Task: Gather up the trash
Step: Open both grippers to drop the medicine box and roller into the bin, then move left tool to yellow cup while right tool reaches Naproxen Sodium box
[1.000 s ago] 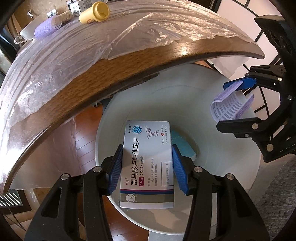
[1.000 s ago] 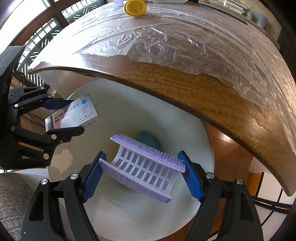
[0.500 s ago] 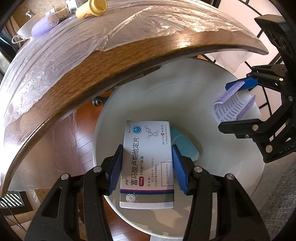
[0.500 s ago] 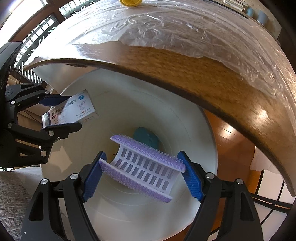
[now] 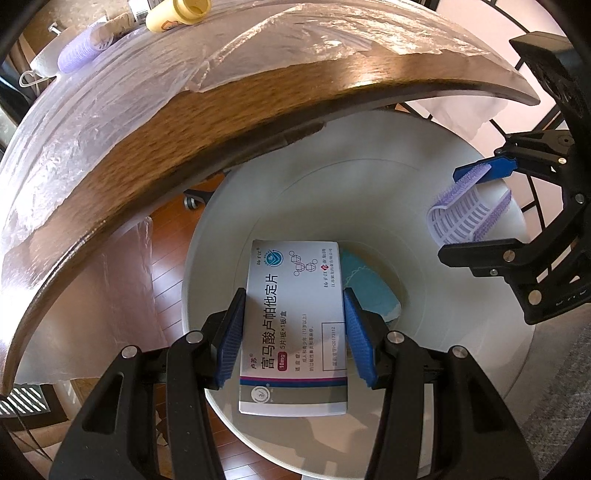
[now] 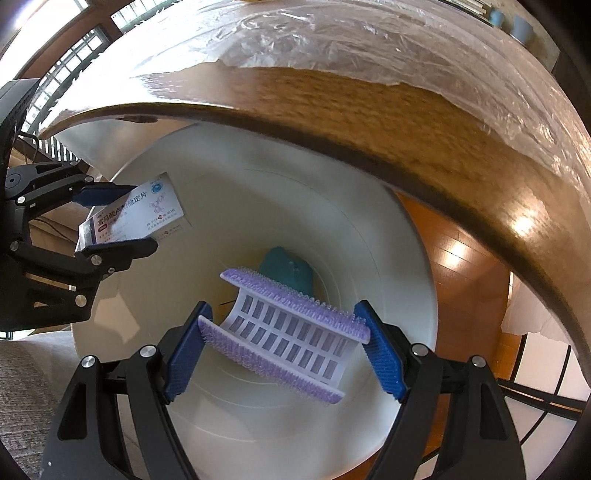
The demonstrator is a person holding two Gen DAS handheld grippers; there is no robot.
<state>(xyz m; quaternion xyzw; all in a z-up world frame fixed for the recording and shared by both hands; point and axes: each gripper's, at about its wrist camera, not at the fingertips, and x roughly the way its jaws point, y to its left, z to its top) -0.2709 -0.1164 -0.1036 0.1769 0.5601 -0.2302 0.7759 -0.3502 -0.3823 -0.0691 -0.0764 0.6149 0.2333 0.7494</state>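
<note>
L gripper [image 5: 293,336], lower centre of its own wrist view: blue pads clamped on both long sides of a white medicine box [image 5: 295,325], printed face up, blue logo at far end, dark stripe + grey band at near end. Box held over the mouth of the white bin [image 5: 443,325], pointing steeply down into it. Same gripper shows at left edge of the R wrist view [image 6: 110,218], box [image 6: 136,214] sticking out toward bin wall.

R gripper [image 6: 284,343], lower centre of its view: blue pads closed on the two bristled purple edges of an opened-out hair roller [image 6: 288,332], white slotted mesh curved between them. Roller also hangs over the bin opening. In L view this gripper sits at right edge [image 5: 480,206], roller [image 5: 465,214] in its grip, above the bin's right rim.

Bin [image 6: 369,229]: round, white inside. At bottom, a teal crumpled item [image 6: 286,271], prob. a face mask; partly hidden behind the box in L view [image 5: 369,284].

Above/behind bin: curved wooden table edge [image 5: 221,122], top covered w/ clear plastic sheet [image 5: 110,110]. Upper left of L view, on table: yellow bottle lying on its side [image 5: 179,13], another purple roller [image 5: 83,53] beside it. Wood floor [image 6: 458,258] visible under table, right of bin.
</note>
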